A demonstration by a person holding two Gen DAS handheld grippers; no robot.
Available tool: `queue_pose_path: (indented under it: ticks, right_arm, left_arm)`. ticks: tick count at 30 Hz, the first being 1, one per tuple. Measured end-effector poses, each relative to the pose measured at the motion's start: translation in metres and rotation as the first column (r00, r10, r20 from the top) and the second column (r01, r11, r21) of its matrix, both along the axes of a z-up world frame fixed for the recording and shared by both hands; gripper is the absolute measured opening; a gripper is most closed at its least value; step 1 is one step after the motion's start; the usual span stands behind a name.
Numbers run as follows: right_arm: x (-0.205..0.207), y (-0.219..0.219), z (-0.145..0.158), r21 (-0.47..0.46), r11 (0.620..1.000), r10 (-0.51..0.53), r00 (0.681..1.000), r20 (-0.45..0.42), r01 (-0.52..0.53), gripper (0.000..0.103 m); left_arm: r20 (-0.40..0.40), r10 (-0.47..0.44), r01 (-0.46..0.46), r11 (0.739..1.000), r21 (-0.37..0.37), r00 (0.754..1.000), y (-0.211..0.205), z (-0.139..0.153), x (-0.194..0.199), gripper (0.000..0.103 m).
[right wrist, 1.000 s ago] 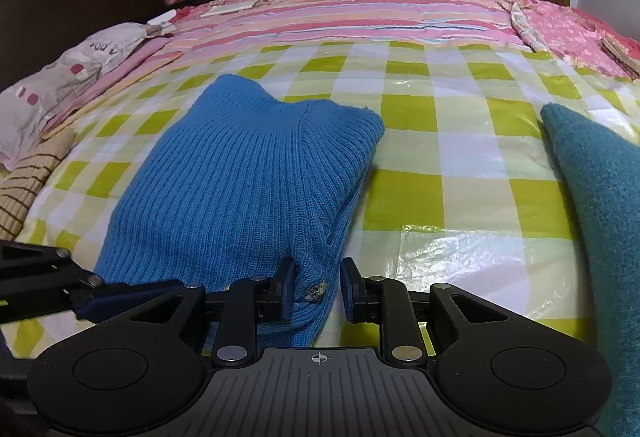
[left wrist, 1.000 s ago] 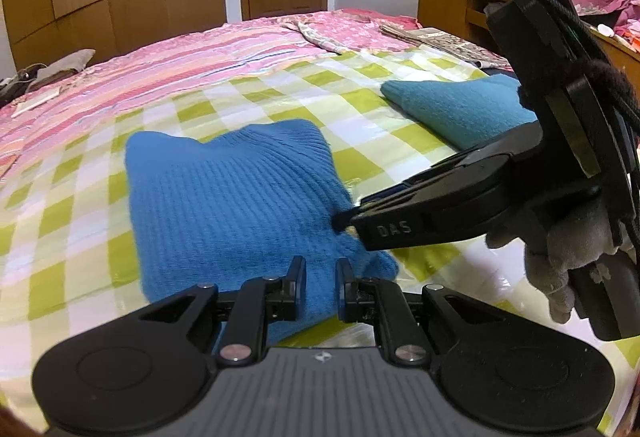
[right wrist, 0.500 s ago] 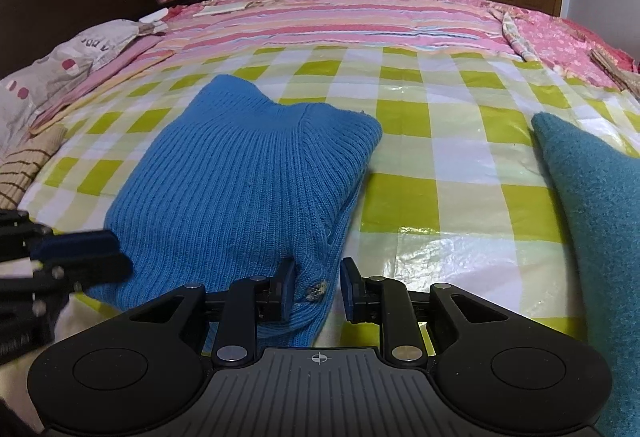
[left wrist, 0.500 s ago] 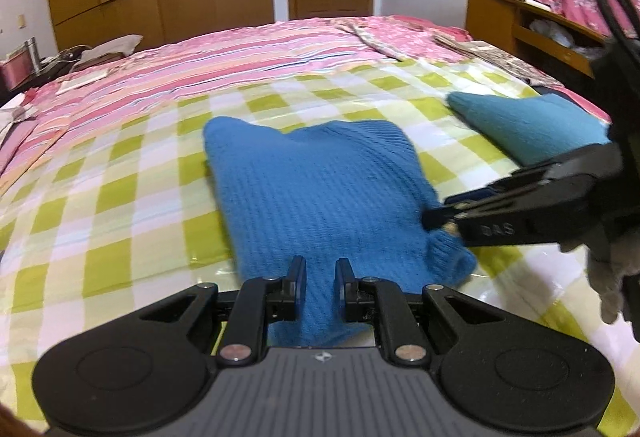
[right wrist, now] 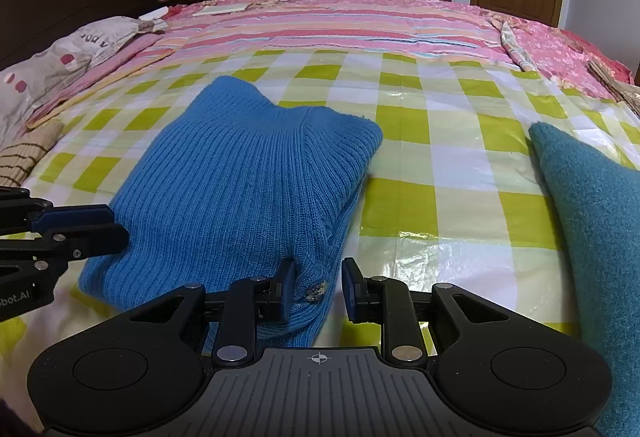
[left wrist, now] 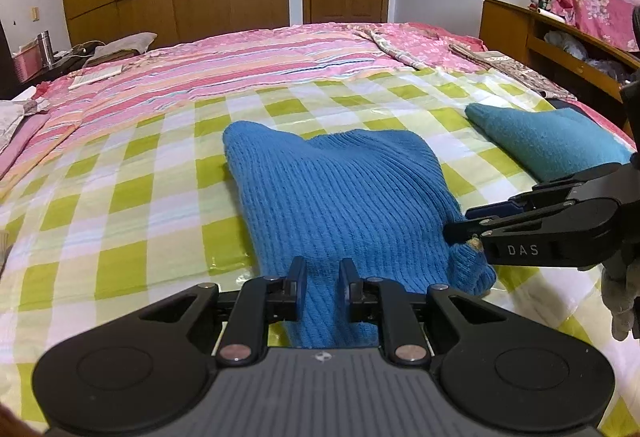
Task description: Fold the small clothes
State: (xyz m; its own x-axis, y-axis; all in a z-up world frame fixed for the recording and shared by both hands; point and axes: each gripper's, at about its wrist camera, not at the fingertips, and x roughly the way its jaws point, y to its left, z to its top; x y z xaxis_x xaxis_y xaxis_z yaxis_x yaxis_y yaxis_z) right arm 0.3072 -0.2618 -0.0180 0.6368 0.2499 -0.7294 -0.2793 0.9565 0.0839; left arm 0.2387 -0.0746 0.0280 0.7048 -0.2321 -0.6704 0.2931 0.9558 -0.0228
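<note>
A blue sweater (left wrist: 344, 193) was seen lying folded on the green-checked sheet (left wrist: 132, 197) of the bed, near its middle. Its near hem was found between the fingers of both tools. The left tool (left wrist: 322, 279) was placed over the hem's middle, with knit filling the narrow gap between its pads; its jaws were opening, and a firm pinch could not be told from the left wrist view. The right tool (right wrist: 318, 285) was set at the sweater's near right corner, beside a small metal button (right wrist: 316, 292); its jaws were opening too, with the left pad touching the cloth and the right pad standing clear of it. A teal garment (right wrist: 596, 221) was laid apart on the right side of the sheet. Behind, a pink striped blanket (left wrist: 224, 77) was spread across the bed.
</note>
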Motion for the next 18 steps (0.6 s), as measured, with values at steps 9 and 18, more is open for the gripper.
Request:
queue_pose_path:
  ticks: [9, 18]
  right_arm:
    - [0.000, -0.001, 0.000, 0.004, 1.000, -0.003, 1.000, 0.000, 0.003, 0.026]
    - [-0.001, -0.003, 0.006, 0.017, 1.000, -0.011, 1.000, 0.014, 0.011, 0.030]
  left_arm:
    - [-0.023, 0.062, -0.063, 0.997, -0.043, 0.998, 0.018, 0.000, 0.016, 0.024]
    - [-0.012, 0.049, -0.050, 0.999, -0.019, 0.999, 0.009, -0.003, 0.024, 0.024]
